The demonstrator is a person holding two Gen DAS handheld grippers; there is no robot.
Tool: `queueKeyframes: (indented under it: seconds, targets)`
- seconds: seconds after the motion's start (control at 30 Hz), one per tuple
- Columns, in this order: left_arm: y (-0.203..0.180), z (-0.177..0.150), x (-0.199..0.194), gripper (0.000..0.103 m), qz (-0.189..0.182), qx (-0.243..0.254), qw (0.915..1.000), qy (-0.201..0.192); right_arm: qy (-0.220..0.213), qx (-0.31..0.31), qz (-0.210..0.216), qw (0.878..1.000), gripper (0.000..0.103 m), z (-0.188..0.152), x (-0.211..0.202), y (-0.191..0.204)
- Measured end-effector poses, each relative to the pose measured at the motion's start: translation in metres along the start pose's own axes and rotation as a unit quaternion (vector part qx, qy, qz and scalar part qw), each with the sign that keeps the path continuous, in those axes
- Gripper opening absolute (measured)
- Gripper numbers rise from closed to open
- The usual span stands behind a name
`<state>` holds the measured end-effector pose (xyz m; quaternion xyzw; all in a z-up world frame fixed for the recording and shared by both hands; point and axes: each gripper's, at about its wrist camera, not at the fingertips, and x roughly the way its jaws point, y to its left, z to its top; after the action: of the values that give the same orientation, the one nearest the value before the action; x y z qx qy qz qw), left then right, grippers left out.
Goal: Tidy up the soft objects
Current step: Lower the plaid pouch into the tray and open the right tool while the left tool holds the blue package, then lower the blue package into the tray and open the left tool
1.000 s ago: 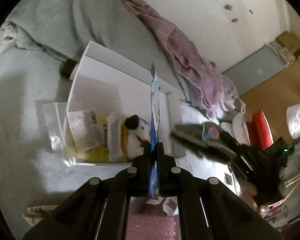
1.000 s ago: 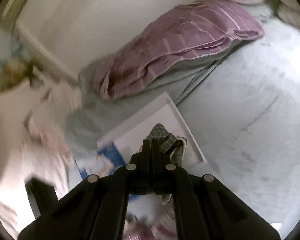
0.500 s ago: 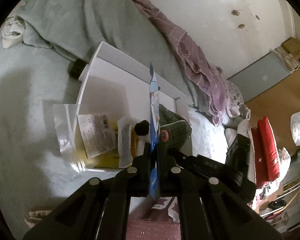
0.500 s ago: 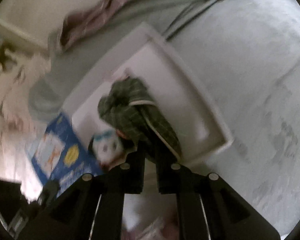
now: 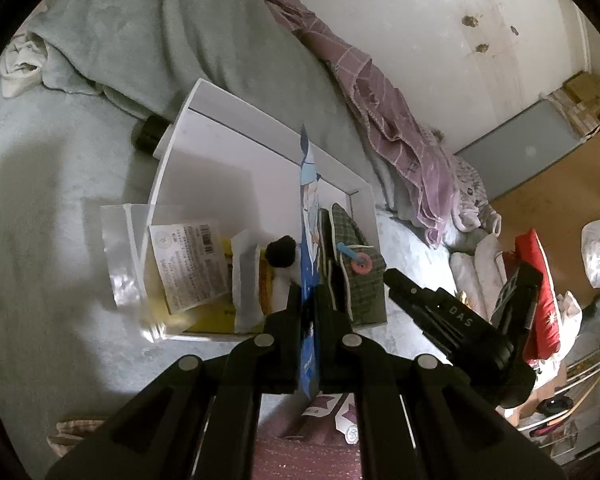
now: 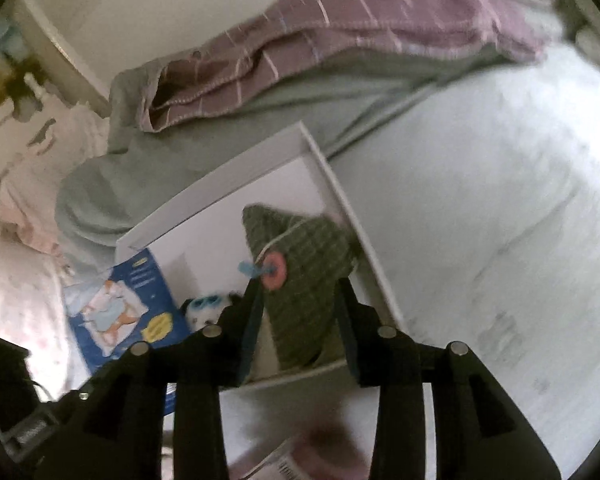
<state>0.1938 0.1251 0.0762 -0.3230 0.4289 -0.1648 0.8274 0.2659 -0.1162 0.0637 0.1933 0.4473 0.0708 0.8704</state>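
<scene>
1. Far left in the left wrist view: clear zip bag (image 5: 118,258) hangs half over the white box's (image 5: 260,148) left wall; a nudge could tip it out onto the bed.
2. Inside the box, w/ labelled yellow packets (image 5: 192,264) beside it, a small plush toy (image 5: 282,252) sits just left of centre.
3. Left gripper (image 5: 310,300): jaws clamped tight on a flat blue packet (image 5: 310,216) held on edge above the box. Risk: it's thin and could slide or twist in the pinch when lowered.
4. Right of that, green checked cloth pouch (image 6: 304,276) lies in the box against its right wall.
5. Right gripper (image 6: 300,312): jaws opening, pouch between them; pads prob. already clear of it, but blur makes that unsure. Risk: if fabric snags a pad, pulling away drags it back over the wall.
</scene>
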Motion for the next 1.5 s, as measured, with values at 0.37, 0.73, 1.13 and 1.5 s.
queueKeyframes:
  seconds: [0.37,0.73,1.13,1.5]
  targets:
    - [0.001,-0.001,-0.011,0.003,-0.011,0.011,0.9996,-0.023,0.044,-0.302,-0.051,0.951,0.053,0.035,0.042,0.046]
    - [0.006,0.000,-0.018,0.003,-0.019,0.002,0.9993,-0.031,0.144,-0.161,-0.112,0.970,0.047,0.039,0.061,0.025]
    - [-0.001,-0.003,0.006,0.003,-0.037,0.020,0.9991,-0.005,0.072,-0.035,-0.071,0.994,0.046,0.016,0.018,-0.022]
    - [-0.010,0.002,0.030,0.003,-0.029,0.032,0.9991,0.000,-0.010,-0.038,0.032,0.999,0.057,-0.010,-0.018,-0.013]
